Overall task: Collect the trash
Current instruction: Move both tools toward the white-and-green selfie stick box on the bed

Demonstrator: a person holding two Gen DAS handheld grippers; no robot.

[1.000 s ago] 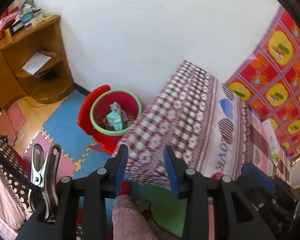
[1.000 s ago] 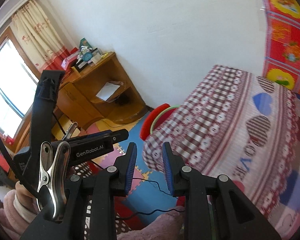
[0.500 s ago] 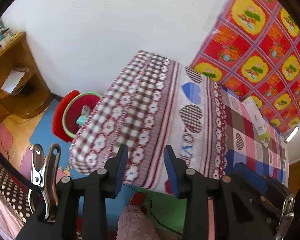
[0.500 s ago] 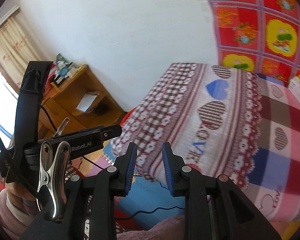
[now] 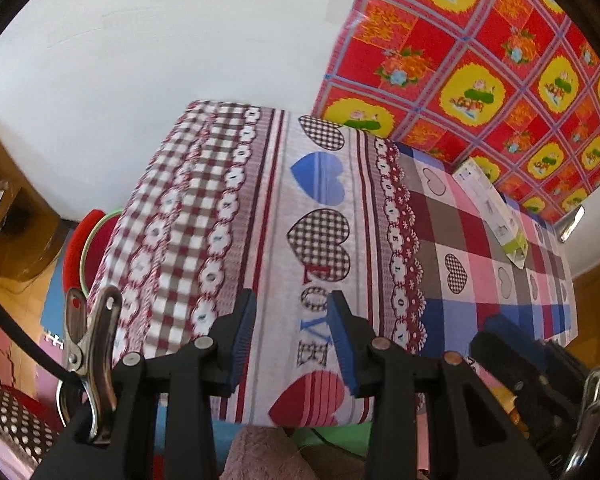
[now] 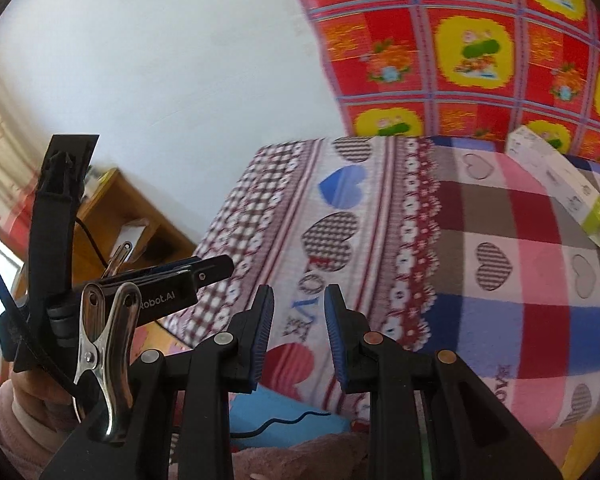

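Note:
A long white carton with a green end (image 5: 496, 208) lies on the far right of a table under a heart-patterned cloth (image 5: 320, 240). In the right wrist view the same carton (image 6: 564, 184) lies at the upper right. A red bin with a green rim (image 5: 86, 248) stands on the floor, mostly hidden behind the table's left edge. My left gripper (image 5: 292, 336) hangs over the cloth's near edge, open, nothing between its blue pads. My right gripper (image 6: 298, 332) is open too and holds nothing. It is well short of the carton.
A wooden shelf unit (image 6: 140, 220) stands against the white wall at the left. A red and yellow patterned sheet (image 5: 480, 60) covers the wall behind the table. Coloured foam mats and a black cable (image 6: 284, 420) lie on the floor below me.
Both views have swung right, away from the bin and shelf and onto the table. The bin has slid behind the table's edge, and the carton has come into view. Jaw gaps look unchanged.

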